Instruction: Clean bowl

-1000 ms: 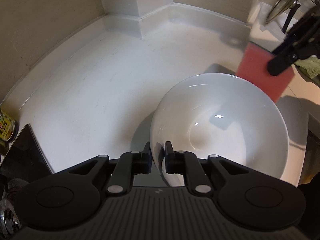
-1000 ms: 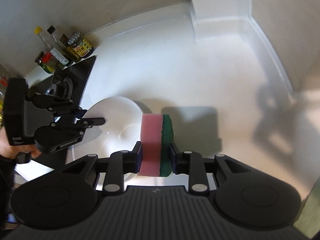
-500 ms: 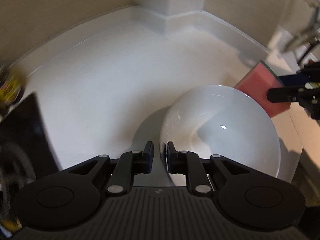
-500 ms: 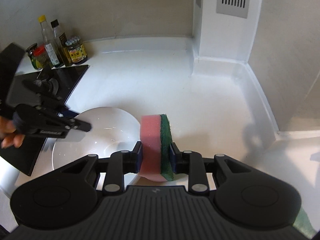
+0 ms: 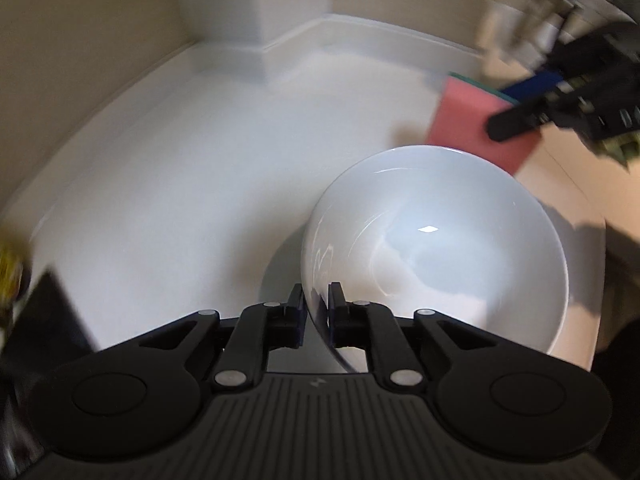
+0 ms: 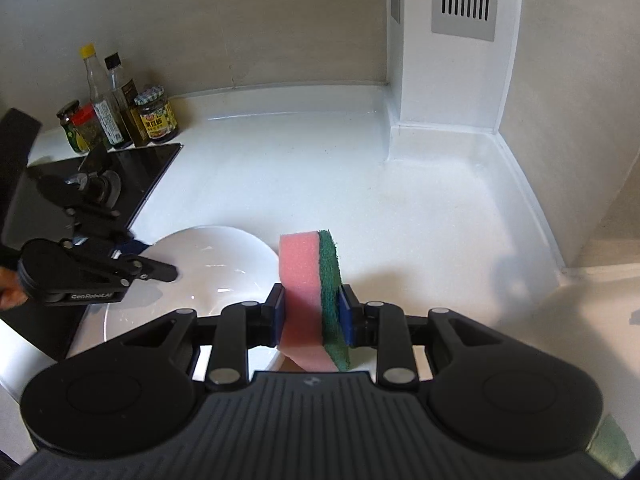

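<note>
A white bowl (image 5: 436,248) is held above the white counter. My left gripper (image 5: 316,304) is shut on the bowl's near rim, one finger inside and one outside. In the right wrist view the bowl (image 6: 216,264) sits low left with the left gripper (image 6: 160,268) clamped on its left rim. My right gripper (image 6: 312,312) is shut on a pink sponge with a green scrub side (image 6: 312,280), held upright just right of the bowl. The sponge (image 5: 480,124) also shows in the left wrist view beyond the bowl's far rim, apart from it.
The white counter (image 6: 320,184) ends at a raised back edge and a white corner column (image 6: 448,80). A black cooktop (image 6: 132,168) lies at the left, with several sauce bottles and jars (image 6: 120,120) behind it. A green cloth (image 6: 612,444) lies at the lower right.
Both grippers have lifted and tilted, so more wall shows. The sponge has stayed beyond the bowl's far right rim. The left gripper has kept its hold on the bowl.
</note>
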Available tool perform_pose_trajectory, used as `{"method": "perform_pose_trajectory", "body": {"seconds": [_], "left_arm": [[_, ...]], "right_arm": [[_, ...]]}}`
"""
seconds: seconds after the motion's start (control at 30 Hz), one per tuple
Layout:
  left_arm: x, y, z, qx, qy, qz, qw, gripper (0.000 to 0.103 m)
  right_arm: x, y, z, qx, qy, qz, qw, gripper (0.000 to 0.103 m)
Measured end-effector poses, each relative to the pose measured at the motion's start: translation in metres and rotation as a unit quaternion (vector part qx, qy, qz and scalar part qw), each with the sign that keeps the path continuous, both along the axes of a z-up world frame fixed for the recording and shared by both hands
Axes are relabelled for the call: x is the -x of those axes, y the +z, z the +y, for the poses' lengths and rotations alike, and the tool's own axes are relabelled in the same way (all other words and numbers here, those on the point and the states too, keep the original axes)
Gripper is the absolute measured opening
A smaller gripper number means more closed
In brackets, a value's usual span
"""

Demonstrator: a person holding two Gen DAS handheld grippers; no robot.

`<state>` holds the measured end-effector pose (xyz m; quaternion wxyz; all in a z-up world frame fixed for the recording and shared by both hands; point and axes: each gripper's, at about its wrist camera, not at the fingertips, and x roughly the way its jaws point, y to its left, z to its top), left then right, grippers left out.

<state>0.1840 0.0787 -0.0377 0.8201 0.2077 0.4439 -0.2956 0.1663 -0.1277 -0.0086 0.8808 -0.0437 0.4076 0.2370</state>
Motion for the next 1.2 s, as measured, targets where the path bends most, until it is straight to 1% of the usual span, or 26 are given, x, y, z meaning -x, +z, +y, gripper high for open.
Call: {"method": "perform_pose_trajectory", "body": {"seconds": [0.03,0.07,0.1,0.13,0.17,0.2,0.23,0.3,0.33,0.37,0.43,0.47,0.57,0.63,0.7,0.77,0.83,0.87,0.93,0.97,1.0,1.03,1.07,1.13,1.17,1.2], "left_arm": [[-0.006,0.0,0.0,0.004,-0.018,0.002,0.9998,0.01],[-0.012,0.0,0.001,0.009,-0.026,0.006,0.9996,0.01],[-0.019,0.0,0.003,0.02,-0.011,0.017,0.9996,0.013],[-0.025,0.001,0.005,0.028,0.009,0.027,0.9992,0.017],[-0.025,0.003,0.007,0.031,0.043,0.038,0.9979,0.022],[-0.024,0.004,0.009,0.035,0.08,0.047,0.9951,0.022],[-0.018,0.007,0.011,0.039,0.122,0.052,0.9905,0.021],[-0.002,0.008,0.012,0.039,0.177,0.05,0.9822,0.021],[0.004,0.008,0.012,0.039,0.199,0.049,0.978,0.021],[0.005,0.006,0.012,0.04,0.207,0.048,0.9763,0.021],[0.012,0.002,0.008,0.04,0.221,0.044,0.9734,0.012],[0.012,0.001,0.006,0.036,0.215,0.044,0.9749,0.01],[0.011,-0.001,-0.004,-0.004,0.163,0.033,0.9861,0.012],[0.005,0.0,-0.008,-0.03,0.107,0.031,0.9934,0.013],[-0.001,0.002,-0.009,-0.042,0.05,0.031,0.9974,0.013],[-0.009,0.001,-0.011,-0.048,0.002,0.026,0.9985,0.014],[-0.015,0.003,-0.012,-0.05,-0.052,0.023,0.9972,0.014],[-0.013,0.007,-0.011,-0.047,-0.058,0.025,0.9969,0.014],[-0.02,0.008,-0.01,-0.038,-0.05,0.035,0.9974,0.014],[-0.023,0.008,-0.009,-0.033,-0.038,0.041,0.9979,0.013],[-0.022,0.009,-0.007,-0.027,-0.002,0.049,0.9984,0.013],[-0.02,0.01,-0.006,-0.022,0.046,0.061,0.9969,0.013],[-0.016,0.01,-0.003,-0.013,0.097,0.075,0.9924,0.013],[-0.009,0.009,0.005,0.012,0.164,0.106,0.9806,0.014],[-0.006,0.008,0.009,0.028,0.195,0.118,0.9734,0.013],[-0.002,0.006,0.016,0.05,0.231,0.131,0.9628,0.013]], "right_arm": [[-0.003,0.0,-0.002,-0.003,-0.001,0.001,1.0,0.024],[-0.006,-0.001,-0.005,-0.008,-0.001,0.002,1.0,0.024],[-0.008,-0.002,-0.008,-0.013,-0.003,0.004,1.0,0.024],[-0.009,-0.003,-0.011,-0.022,-0.006,0.006,1.0,0.024],[-0.009,-0.004,-0.015,-0.032,-0.008,0.009,0.999,0.024],[-0.008,-0.005,-0.018,-0.038,-0.008,0.008,0.999,0.024],[-0.006,-0.005,-0.02,-0.042,-0.009,0.007,0.999,0.024],[-0.003,-0.006,-0.023,-0.048,-0.013,0.004,0.999,0.024],[-0.002,-0.007,-0.023,-0.05,-0.015,0.001,0.999,0.024],[0.0,-0.008,-0.024,-0.052,-0.016,-0.002,0.999,0.024],[0.001,-0.009,-0.024,-0.056,-0.018,-0.005,0.998,0.024],[0.002,-0.009,-0.024,-0.057,-0.018,-0.006,0.998,0.024],[0.002,-0.008,-0.022,-0.05,-0.005,-0.007,0.999,0.024],[0.0,-0.007,-0.021,-0.045,0.002,-0.01,0.999,0.024],[-0.006,-0.007,-0.022,-0.044,0.009,-0.01,0.999,0.024],[-0.013,-0.007,-0.023,-0.043,0.016,-0.011,0.999,0.024],[-0.018,-0.007,-0.023,-0.04,0.02,-0.012,0.999,0.024],[-0.02,-0.008,-0.024,-0.04,0.02,-0.013,0.999,0.024],[-0.024,-0.008,-0.027,-0.046,0.018,-0.01,0.999,0.024],[-0.025,-0.009,-0.028,-0.049,0.017,-0.009,0.999,0.024],[-0.025,-0.009,-0.028,-0.051,0.017,-0.008,0.998,0.024],[-0.025,-0.009,-0.029,-0.053,0.018,-0.008,0.998,0.024],[-0.024,-0.009,-0.029,-0.055,0.018,-0.008,0.998,0.024],[-0.023,-0.01,-0.031,-0.06,0.016,-0.007,0.998,0.024],[-0.022,-0.01,-0.032,-0.063,0.014,-0.006,0.998,0.024],[-0.021,-0.01,-0.032,-0.065,0.013,-0.006,0.998,0.024]]}}
